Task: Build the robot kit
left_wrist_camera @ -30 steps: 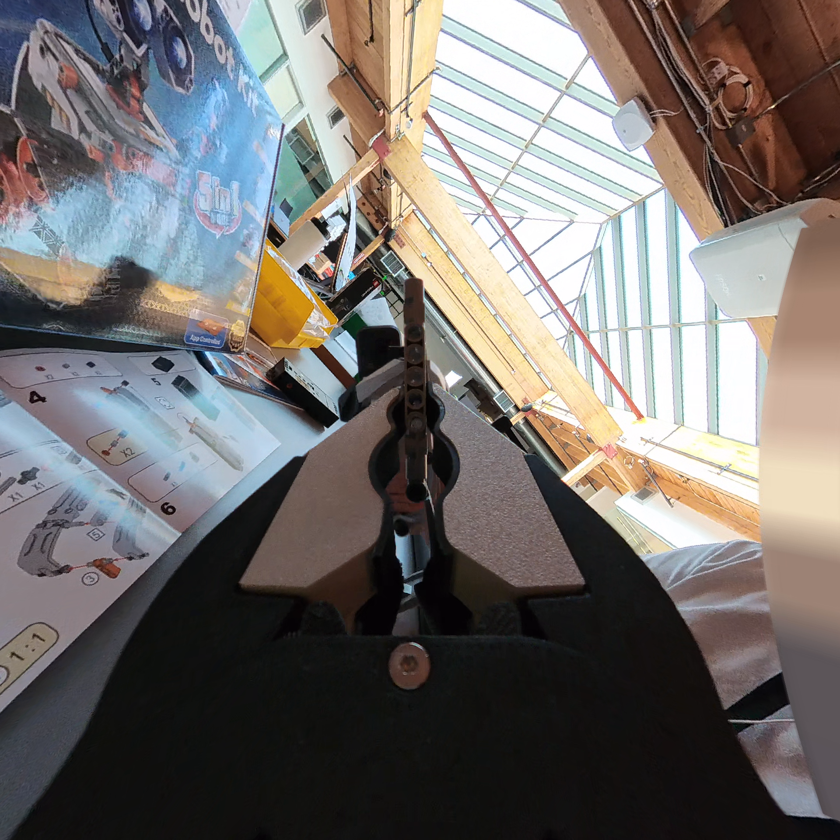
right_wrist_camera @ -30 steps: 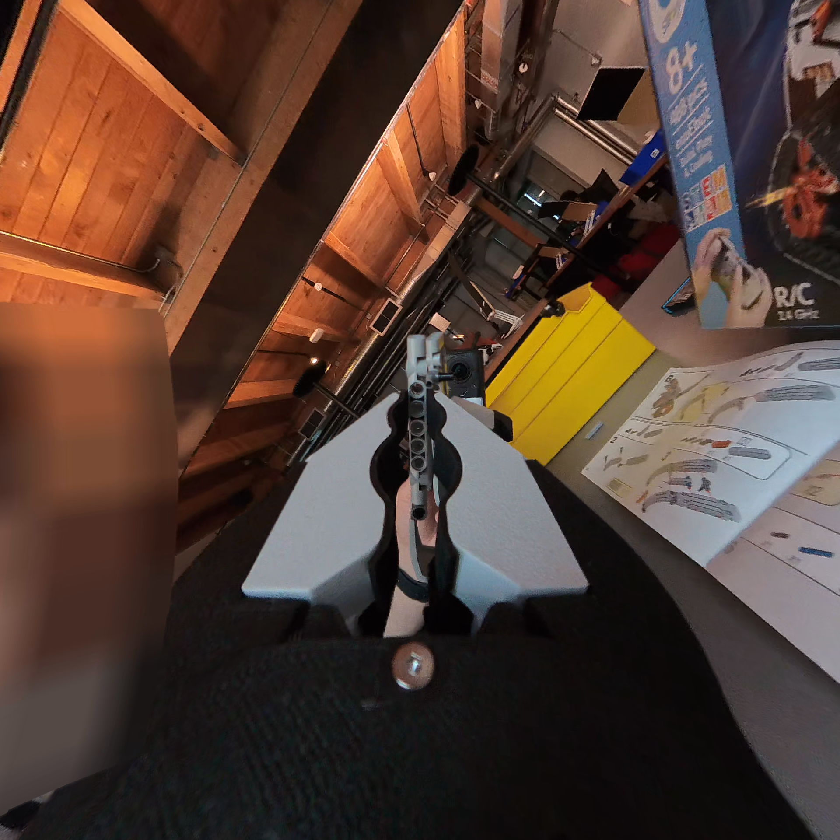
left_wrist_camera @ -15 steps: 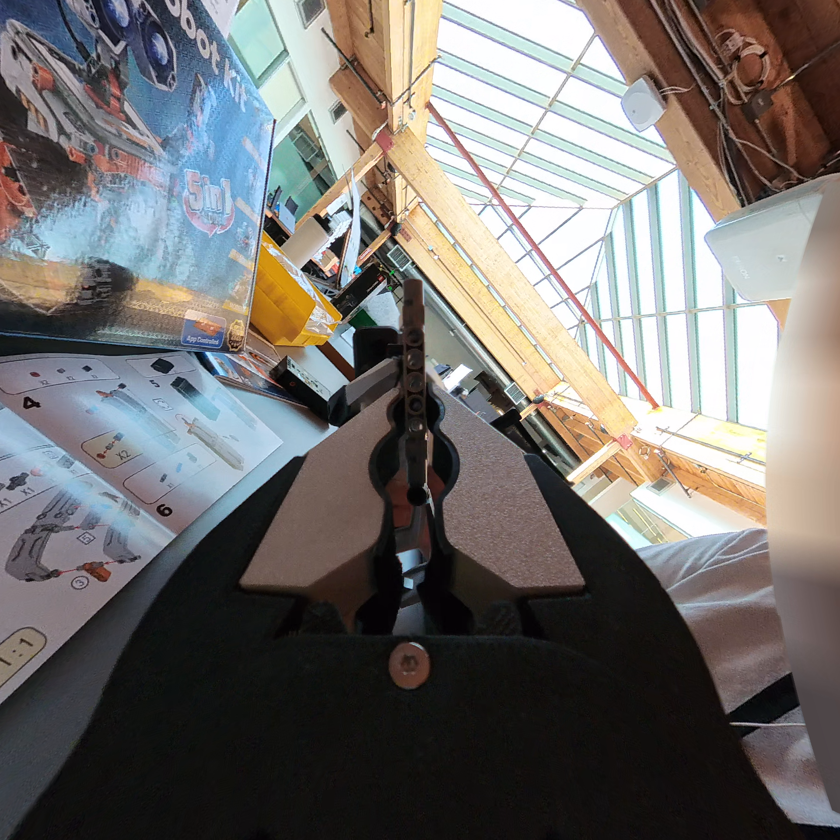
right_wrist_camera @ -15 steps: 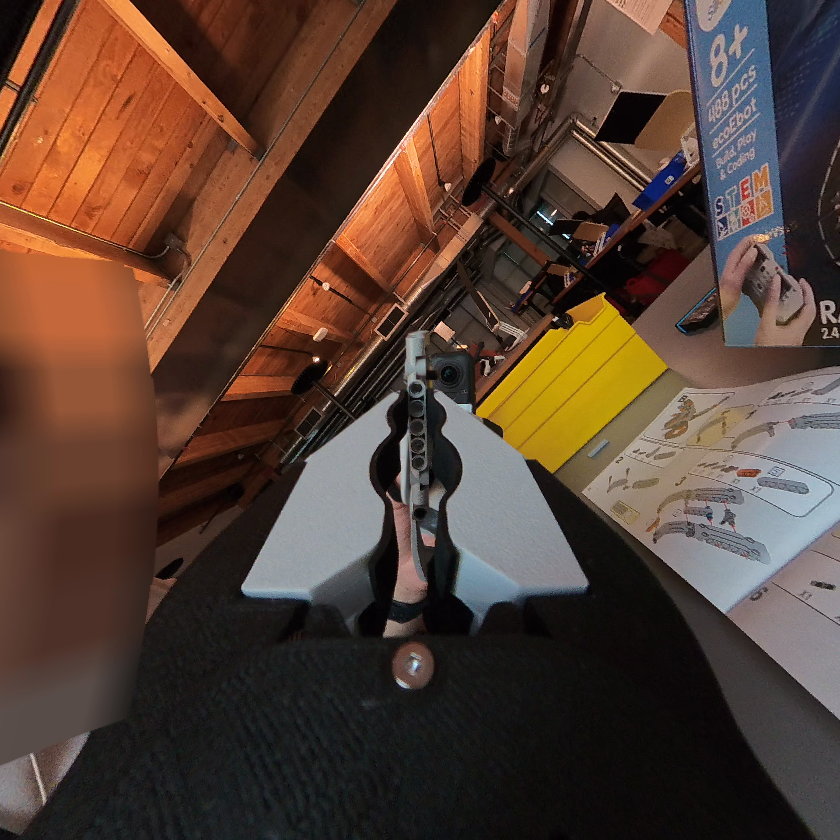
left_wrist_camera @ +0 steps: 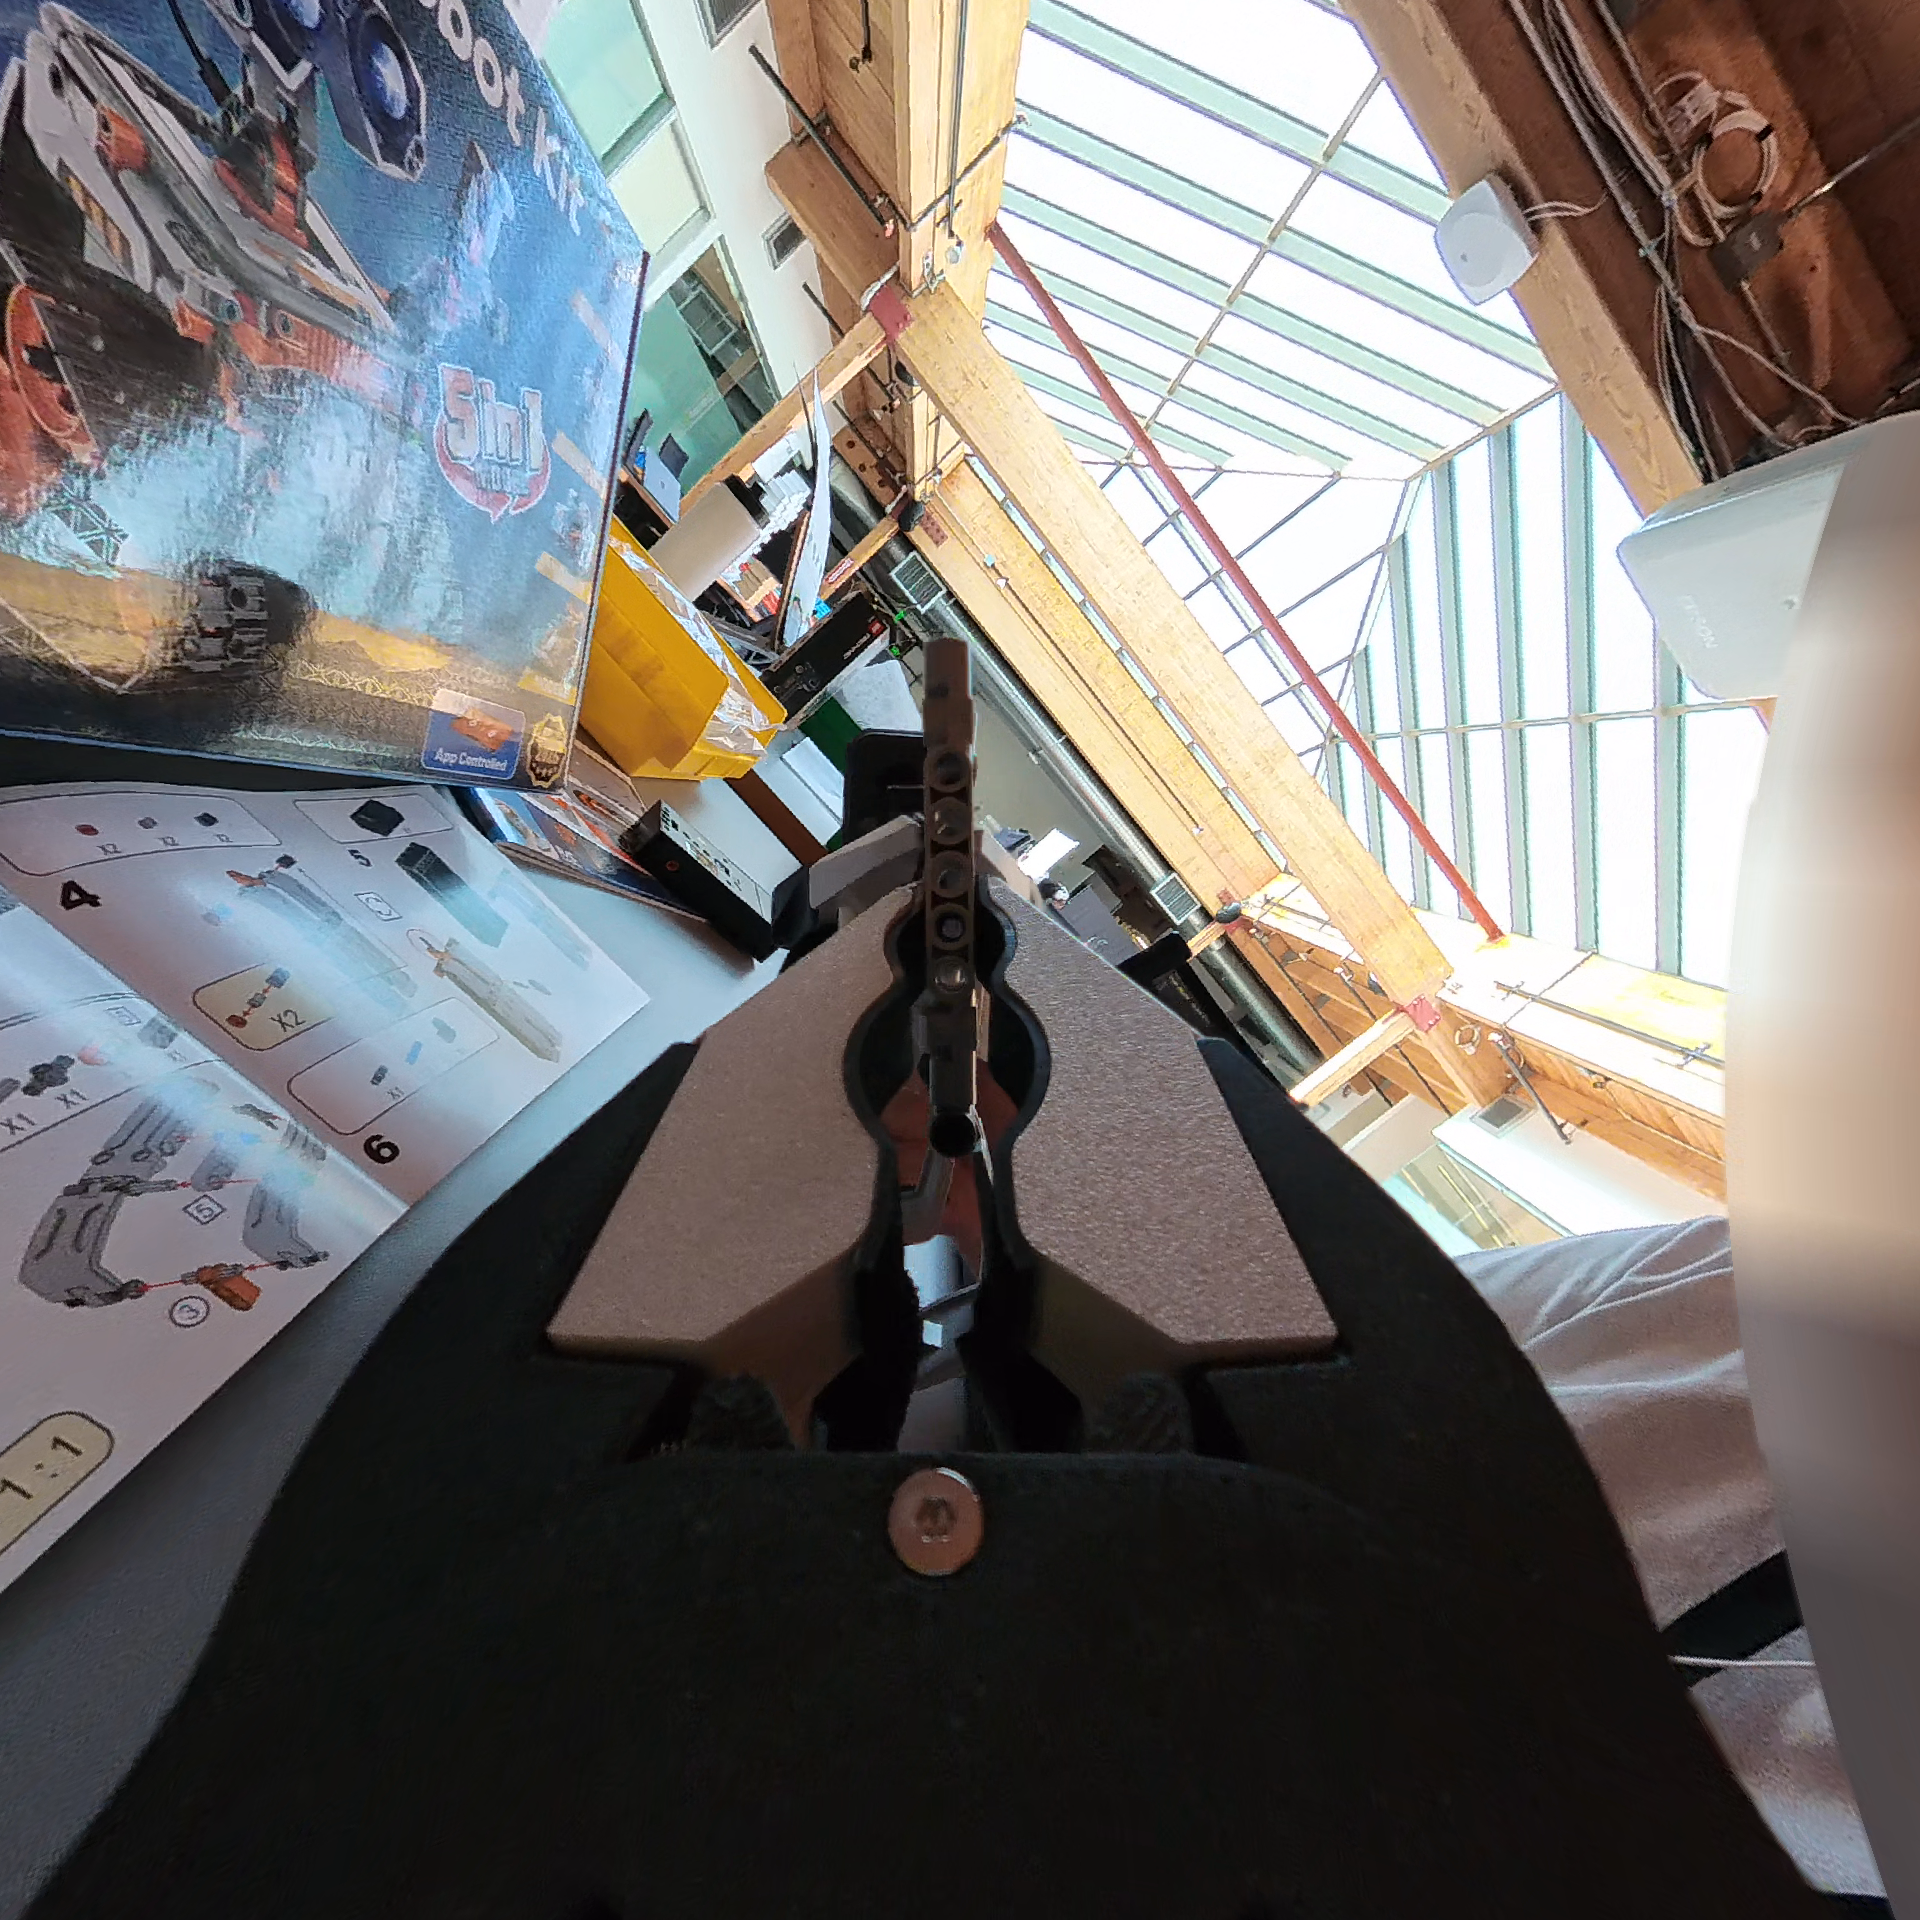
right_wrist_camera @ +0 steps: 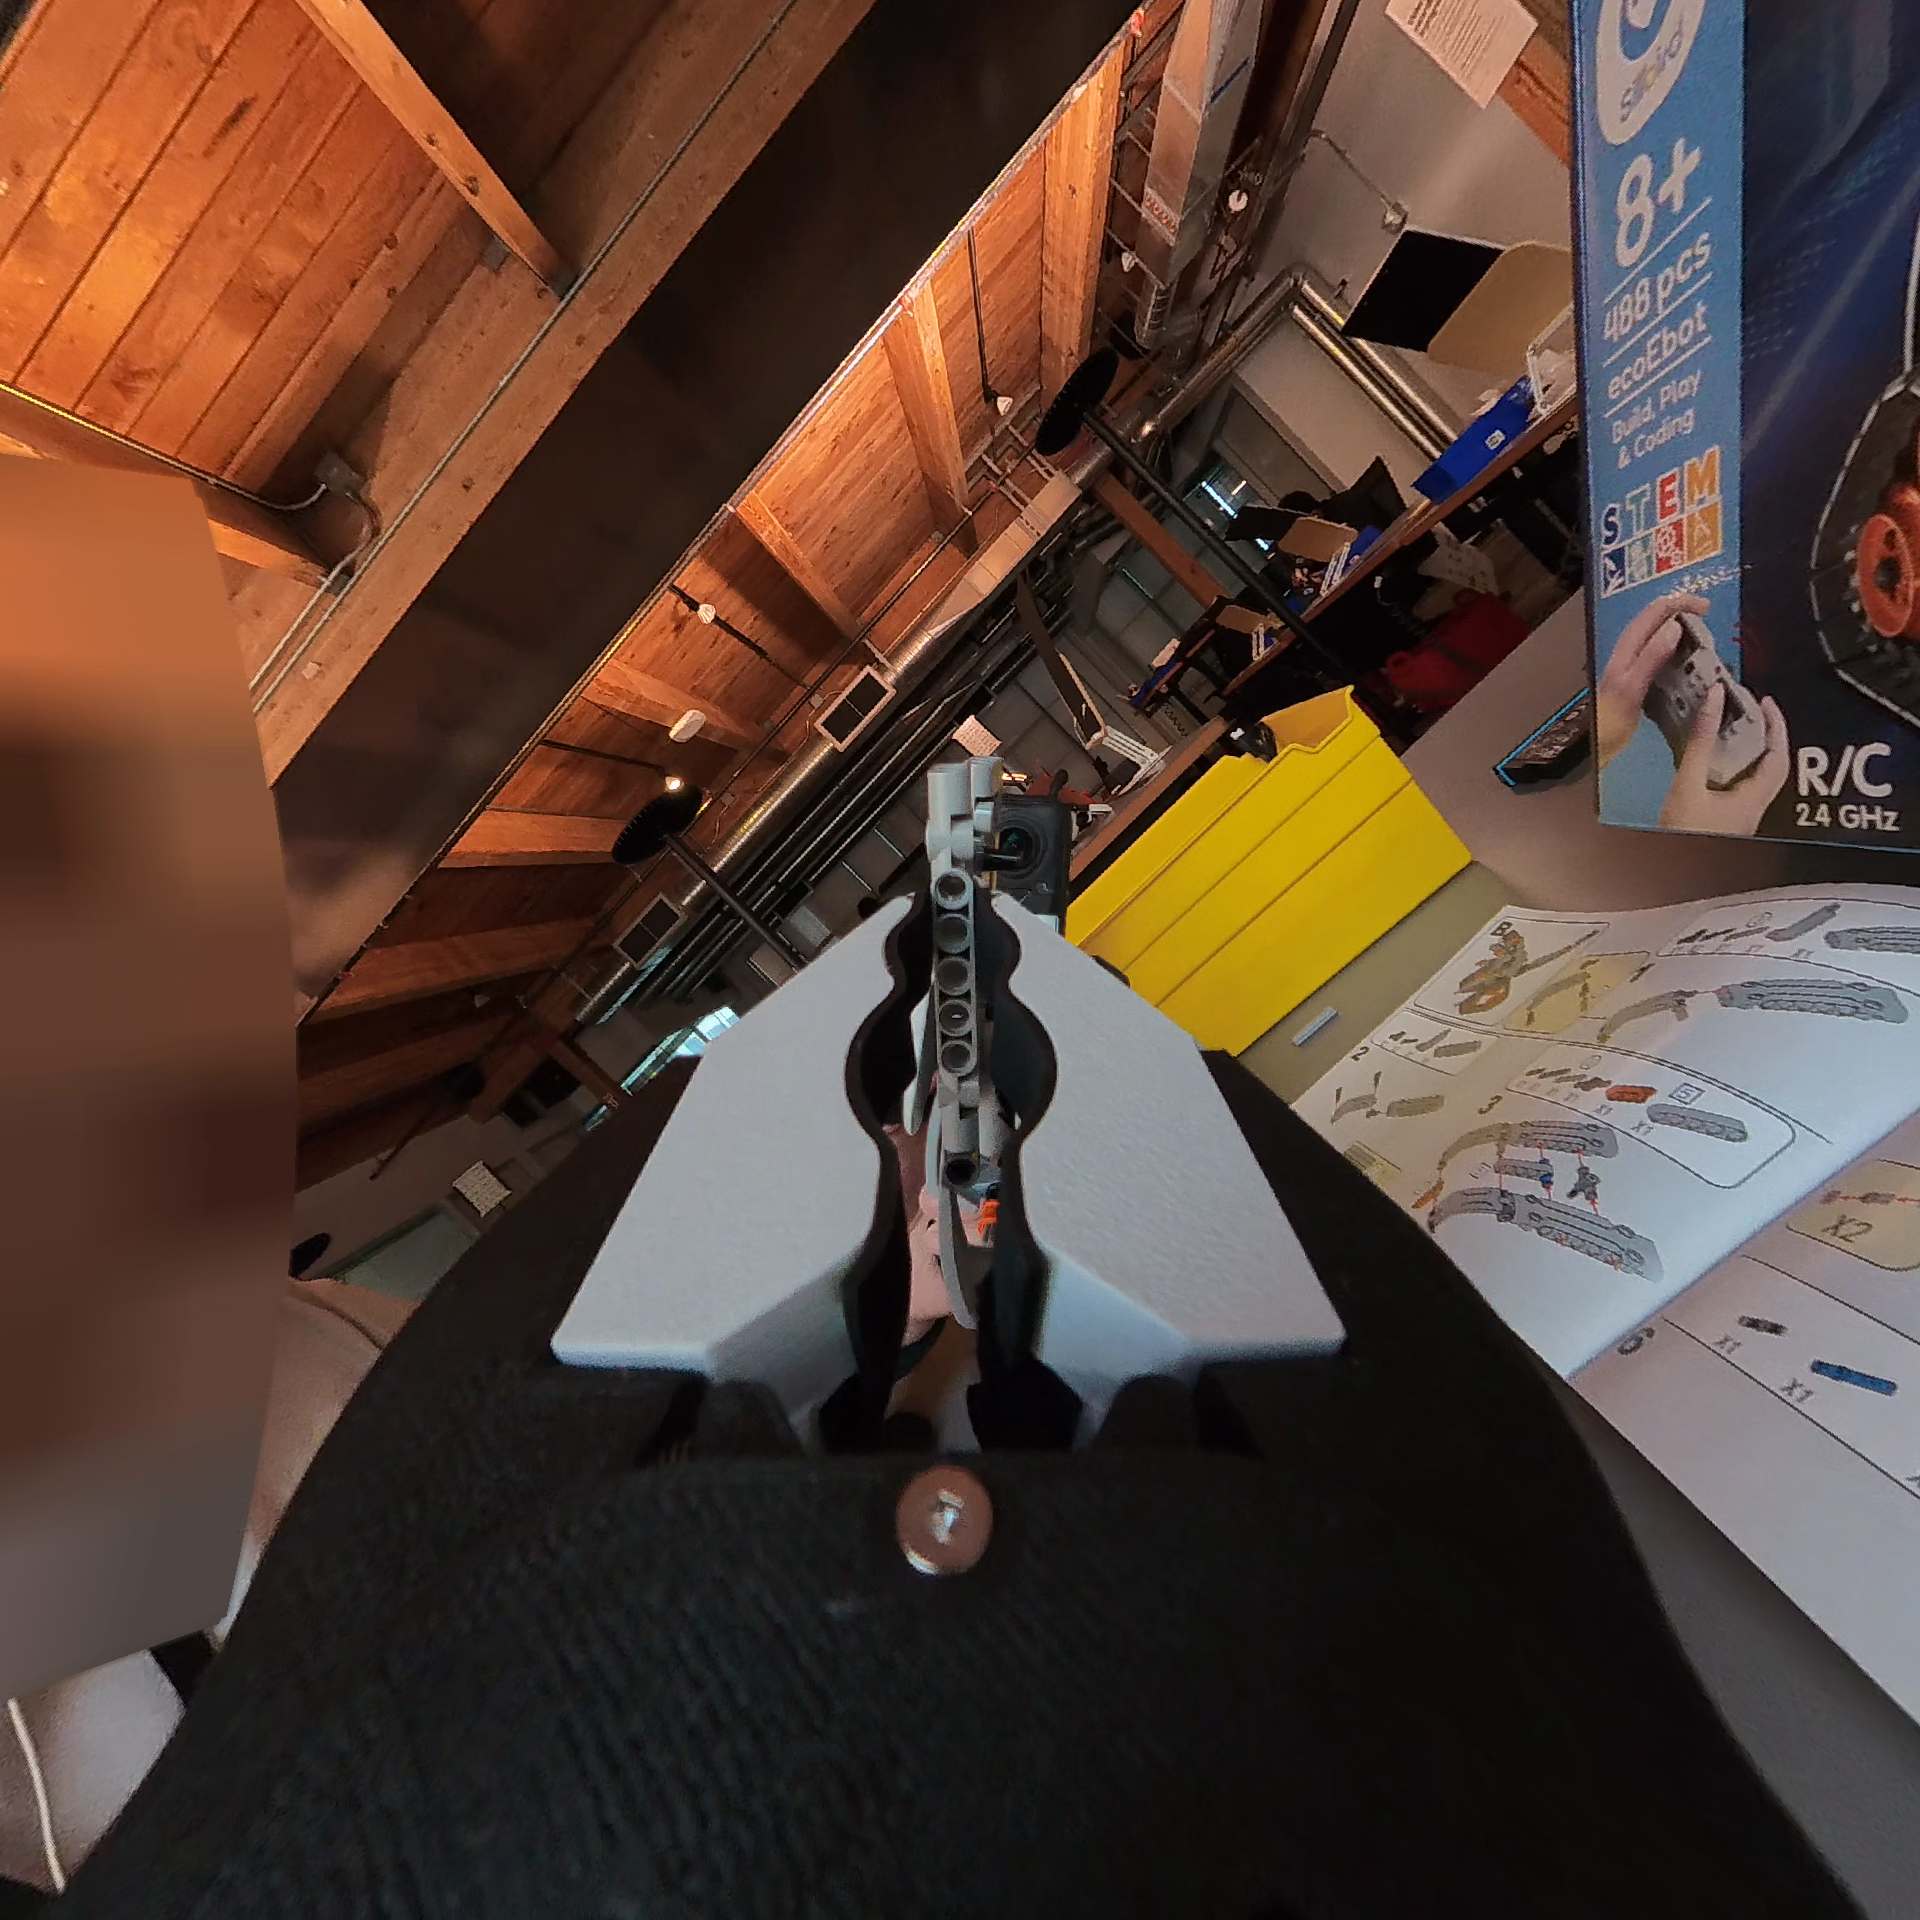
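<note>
Grey perforated beam (left_wrist_camera: 948, 862), plastic, row of round holes, stands edge-on in the left tool (left_wrist_camera: 948, 935). Tool clenched on it, jaws pinching its flat sides; beam sticks out well past the tips. Prob. held upright so the holes face sideways, open for access.

Right tool (right_wrist_camera: 961, 997) likewise clenched on a lighter grey holed beam (right_wrist_camera: 954, 987). Small angled connector pcs at its far end, orange bit low betw. the jaws. Curved grey part behind it; can't tell if joined.

Both tools raised off the bench (left_wrist_camera: 125, 1621), tilted up twd timber ceiling & skylight.

Tool faces matte, grainy, wedge-shaped w/ scalloped inner edge.

On bench: open instruction sheet (left_wrist_camera: 312, 997), glossy paper, lying flat beside the tools, likely for ref. Kit box (left_wrist_camera: 312, 395), printed cardboard, upright behind it. Yellow plastic bin (right_wrist_camera: 1268, 873) farther back.
</note>
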### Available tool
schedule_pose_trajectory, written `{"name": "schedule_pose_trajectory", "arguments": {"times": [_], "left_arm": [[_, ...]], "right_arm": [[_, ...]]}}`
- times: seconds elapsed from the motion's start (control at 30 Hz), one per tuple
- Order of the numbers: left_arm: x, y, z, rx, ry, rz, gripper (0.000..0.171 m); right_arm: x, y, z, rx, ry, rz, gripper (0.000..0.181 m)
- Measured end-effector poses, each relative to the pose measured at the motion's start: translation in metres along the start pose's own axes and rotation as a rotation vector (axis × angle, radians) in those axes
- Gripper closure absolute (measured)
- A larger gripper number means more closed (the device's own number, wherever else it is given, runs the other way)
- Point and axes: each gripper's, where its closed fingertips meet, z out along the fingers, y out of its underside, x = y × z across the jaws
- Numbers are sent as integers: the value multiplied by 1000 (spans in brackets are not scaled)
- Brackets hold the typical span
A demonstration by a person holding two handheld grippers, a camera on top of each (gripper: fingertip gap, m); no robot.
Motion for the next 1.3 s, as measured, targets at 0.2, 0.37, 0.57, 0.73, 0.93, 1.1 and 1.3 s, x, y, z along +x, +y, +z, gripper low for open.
{"name": "schedule_pose_trajectory", "arguments": {"times": [0.2, 0.37, 0.57, 0.73, 0.93, 1.1, 1.3], "left_arm": [[-2, 3, 2, -17, -18, 24, 167], [-4, 5, 2, -32, -29, 26, 167], [-4, 7, 2, -52, -42, 43, 167], [-7, 8, 1, -71, -55, 37, 167], [-11, 14, 0, -135, -88, 58, 168], [-16, 19, -3, -201, -143, 114, 168], [-18, 24, -4, -236, -106, 47, 167]], "right_arm": [[0, 3, 2, -5, -1, 6, 177], [2, 3, 1, -3, -3, 20, 176], [5, 3, 0, 1, -9, 52, 176], [8, 6, -1, -22, -5, 71, 177], [11, 10, -3, -71, 15, 73, 177], [15, 15, -3, -102, 41, 87, 176], [17, 19, -5, -138, 46, 83, 177]]}}
